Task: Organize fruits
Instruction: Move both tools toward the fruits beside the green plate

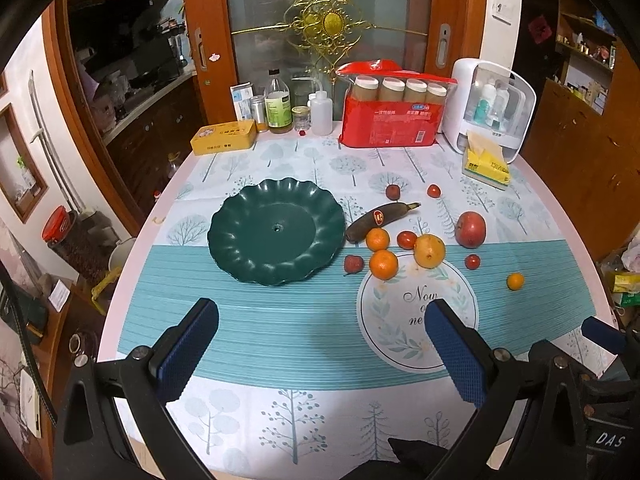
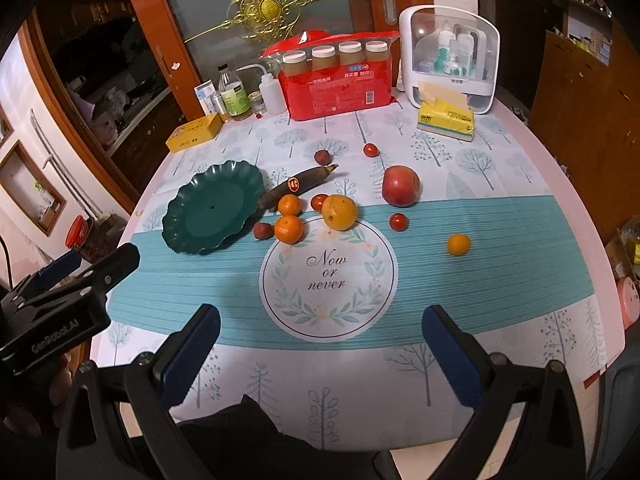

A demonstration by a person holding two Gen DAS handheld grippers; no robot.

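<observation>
Left gripper [image 1: 320, 344]: we hold it low over the near part of the table, its jaws spread wide with nothing between them; we see only tablecloth in the gap.
Right gripper [image 2: 320, 350]: we hold it just beside the left one, likewise released and empty, its blue pads [image 2: 188, 354] wide apart.
Green plate [image 1: 276, 232]: straight ahead of our left gripper and ahead-left of our right; we see no fruit on it.
Banana [image 1: 378, 218]: dark-skinned with a red sticker, lying ahead of both grippers, its blunt end just beside the plate's right rim.
Tangerines: two sit together beyond the round printed motif, one [image 1: 383, 264] nearer us and one [image 1: 377, 239] behind it, by the banana; a third, smaller [image 2: 458, 244], lies well apart, ahead-right of our right gripper.
Yellow pear [image 2: 339, 212]: just right of the two tangerines, touching or nearly touching a small red fruit [image 2: 319, 202] behind it.
Apple [image 2: 400, 185]: farther ahead and to the right of the pear.
Other small red fruits: one [image 2: 398, 221] between apple and lone tangerine, two [image 2: 322, 157] [image 2: 371, 150] beyond the banana, and a rough-skinned one [image 2: 263, 231] near the plate's edge.
Far edge of the table [image 2: 560, 160]: we see a red pack of cups [image 2: 338, 80], a tissue pack [image 2: 446, 118] and a yellow tin [image 2: 195, 131].
</observation>
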